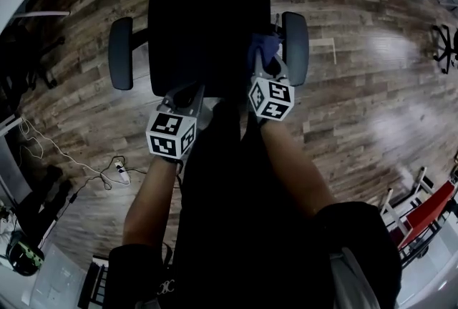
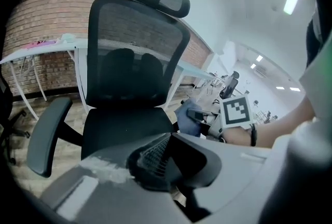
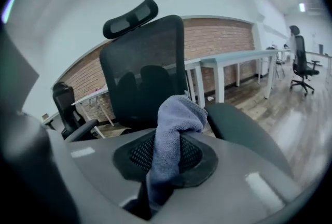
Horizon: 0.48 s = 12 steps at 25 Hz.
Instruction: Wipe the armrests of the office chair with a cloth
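A black mesh office chair [image 1: 204, 36] stands in front of me, with a grey left armrest [image 1: 120, 54] and a right armrest [image 1: 295, 48]. My right gripper [image 3: 166, 158] is shut on a blue-grey cloth [image 3: 174, 127], which bunches up out of the jaws. In the head view the cloth [image 1: 265, 50] hangs just left of the right armrest, at its near end, and I cannot tell if they touch. My left gripper [image 2: 166, 158] is shut with nothing in it and hovers over the seat's front edge [image 2: 124, 129], away from the left armrest [image 2: 46, 135].
Wood-plank floor [image 1: 351, 86] lies all around the chair. White desks [image 3: 233, 59] stand along a brick wall behind it. A cable and small device [image 1: 122, 173] lie on the floor at my left. More chairs [image 3: 301, 65] stand far right.
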Each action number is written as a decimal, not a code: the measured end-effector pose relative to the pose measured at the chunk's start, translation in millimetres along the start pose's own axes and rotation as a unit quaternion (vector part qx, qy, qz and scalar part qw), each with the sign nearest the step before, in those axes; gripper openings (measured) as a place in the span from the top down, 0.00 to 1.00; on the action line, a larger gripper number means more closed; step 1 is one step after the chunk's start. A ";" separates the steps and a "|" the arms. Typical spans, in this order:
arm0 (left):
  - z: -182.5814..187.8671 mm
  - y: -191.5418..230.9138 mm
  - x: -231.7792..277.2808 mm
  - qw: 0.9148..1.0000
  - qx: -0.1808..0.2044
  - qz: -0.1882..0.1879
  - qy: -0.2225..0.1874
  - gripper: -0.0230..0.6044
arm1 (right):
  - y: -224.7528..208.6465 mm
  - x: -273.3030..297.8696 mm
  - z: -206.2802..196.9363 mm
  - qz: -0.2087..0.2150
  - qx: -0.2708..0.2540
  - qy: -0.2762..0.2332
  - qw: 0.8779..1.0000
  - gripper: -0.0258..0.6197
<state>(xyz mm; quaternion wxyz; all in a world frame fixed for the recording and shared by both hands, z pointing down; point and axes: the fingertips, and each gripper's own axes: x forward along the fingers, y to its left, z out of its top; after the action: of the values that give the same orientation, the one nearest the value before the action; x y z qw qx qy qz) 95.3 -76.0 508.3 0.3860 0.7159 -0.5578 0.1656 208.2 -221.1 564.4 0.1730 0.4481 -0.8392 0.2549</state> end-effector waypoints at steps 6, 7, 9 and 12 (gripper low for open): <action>-39.8 16.1 -3.0 0.999 0.005 -0.014 0.036 0.96 | -33.5 19.5 -38.6 -0.129 0.112 -0.030 0.985 0.85; -44.5 16.9 -3.3 0.999 0.003 -0.018 0.038 0.96 | -41.6 19.2 -37.6 -0.150 0.129 -0.045 0.979 0.86; -55.2 18.0 -4.0 0.999 0.001 -0.025 0.043 0.96 | -53.9 19.6 -41.6 -0.182 0.146 -0.054 0.971 0.86; -66.6 17.9 -3.2 0.998 0.004 -0.034 0.054 0.96 | -63.0 23.5 -52.5 -0.208 0.151 -0.044 0.965 0.86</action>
<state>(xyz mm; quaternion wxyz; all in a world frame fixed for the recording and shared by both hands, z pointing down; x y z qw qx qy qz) 90.6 -26.2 555.9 0.4177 0.7259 -0.5111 0.1933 251.7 -235.6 636.3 0.1150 0.6445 -0.6862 0.3171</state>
